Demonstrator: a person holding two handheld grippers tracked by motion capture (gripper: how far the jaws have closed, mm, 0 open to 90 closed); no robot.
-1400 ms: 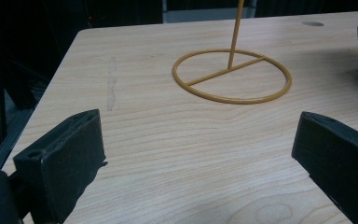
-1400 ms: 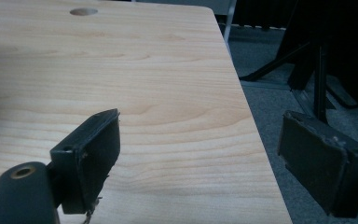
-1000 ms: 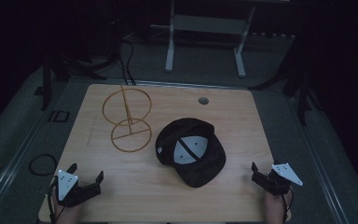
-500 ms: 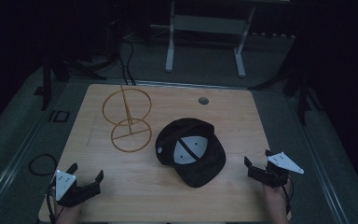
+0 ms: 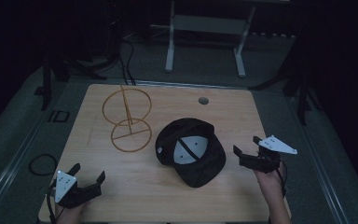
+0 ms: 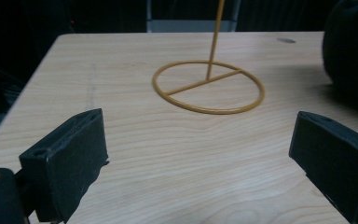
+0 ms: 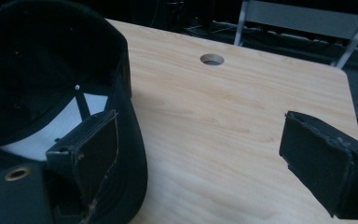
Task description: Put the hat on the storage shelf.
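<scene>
Cap (image 5: 191, 151) is sitting upside down pretty much mid-counter, a bit toward the right, black with a white lining panel showing inside and the brim pointing toward the near edge. Wooden counter (image 5: 168, 196) otherwise has loads of bare room, especially the whole near strip between the two hands.

Left gripper (image 5: 87, 179) is down at the near-left corner, jaws spread wide with nothing in them, almost hanging over the front edge. From the left gripper view it's looking straight across bare wood at the yellow wire stand (image 6: 208, 87), whose round base lies flat on the counter with a thin post going up from the middle. Up top in the high view the stand carries a second ring (image 5: 127, 106), and it sits toward the far-left part of the counter, well apart from the left gripper and just beside the cap.

Right gripper (image 5: 246, 148) is near the right edge, jaws also released and empty. In the right gripper view one jaw sits right up against the cap's rim (image 7: 126, 107), can't tell if it's actually touching. Small round hole (image 5: 203, 100) in the counter near the far edge, open wood around it.
</scene>
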